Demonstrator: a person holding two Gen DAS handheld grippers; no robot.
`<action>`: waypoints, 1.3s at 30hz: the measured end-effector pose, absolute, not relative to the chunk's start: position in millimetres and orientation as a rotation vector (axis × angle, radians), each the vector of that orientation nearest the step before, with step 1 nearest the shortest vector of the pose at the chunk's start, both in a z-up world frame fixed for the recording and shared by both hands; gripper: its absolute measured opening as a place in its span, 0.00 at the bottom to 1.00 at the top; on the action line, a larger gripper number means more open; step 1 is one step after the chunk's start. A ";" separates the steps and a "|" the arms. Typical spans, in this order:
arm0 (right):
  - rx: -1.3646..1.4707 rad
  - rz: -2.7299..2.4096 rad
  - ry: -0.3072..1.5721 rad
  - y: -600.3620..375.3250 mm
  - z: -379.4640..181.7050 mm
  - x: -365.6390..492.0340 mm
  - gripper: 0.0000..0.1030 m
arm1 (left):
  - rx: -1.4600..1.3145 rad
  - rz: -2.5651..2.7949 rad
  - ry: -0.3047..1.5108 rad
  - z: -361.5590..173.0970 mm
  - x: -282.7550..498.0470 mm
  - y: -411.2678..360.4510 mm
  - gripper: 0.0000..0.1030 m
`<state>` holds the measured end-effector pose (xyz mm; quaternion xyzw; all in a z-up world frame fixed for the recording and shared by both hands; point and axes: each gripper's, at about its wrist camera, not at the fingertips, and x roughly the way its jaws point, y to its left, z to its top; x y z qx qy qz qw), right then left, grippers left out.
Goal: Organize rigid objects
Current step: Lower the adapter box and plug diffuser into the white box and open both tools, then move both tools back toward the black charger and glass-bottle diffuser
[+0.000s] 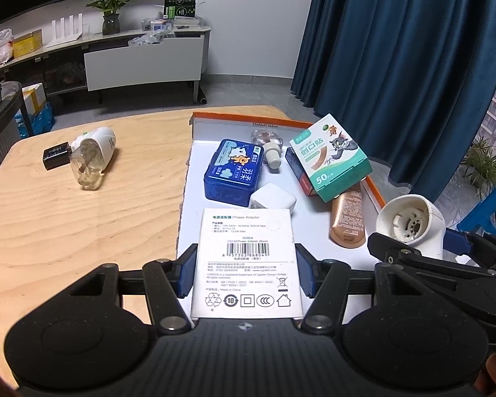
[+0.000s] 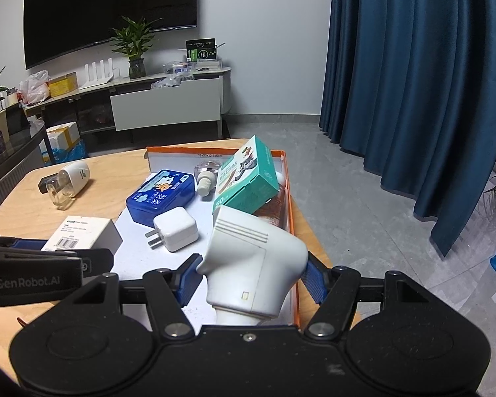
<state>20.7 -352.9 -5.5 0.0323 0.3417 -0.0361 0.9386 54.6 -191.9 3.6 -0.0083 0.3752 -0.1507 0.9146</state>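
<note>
Grippers front and centre, one in each hand, both loaded. The left gripper has its blue pads pressed against the two long sides of a white power adapter box, barcode and recycling marks facing up at the camera, so its jaws stand fairly narrow, clamped on that box. The box hangs over the near end of the shallow orange-rimmed tray, which sits on the right part of the wooden table. Over to the right gripper: its jaws stand wider, closed on a chunky white plastic plug-in device, with a blue pad touching each flank. From the left wrist view that same device shows its round hollow end, just beside the tray's near right corner. Inside the tray, look at the crowd: a blue tin lies flat toward the left, a white charger plug sits just in front of it with its prongs pointing left, and a small clear bottle with a cream cap lies behind. A green plaster box with a cartoon cat is tilted, propped up on a red box and a tan tube along the tray's right side. Well apart, out on the bare table to the left, a second white device with a clear bottle attached lies on its side, touching a small black box.
</note>
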 end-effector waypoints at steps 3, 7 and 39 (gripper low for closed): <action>0.063 -0.073 0.705 -352.7 -7.0 24.0 0.75 | -0.018 -0.311 0.777 2.4 56.3 -191.7 0.58; 0.051 -0.069 0.712 -350.6 -7.8 28.0 0.67 | -0.019 -0.313 0.784 0.4 58.0 -192.0 0.58; 0.064 -0.083 0.596 -339.6 21.9 31.5 0.77 | -0.034 -0.296 0.768 15.9 63.5 -175.8 0.71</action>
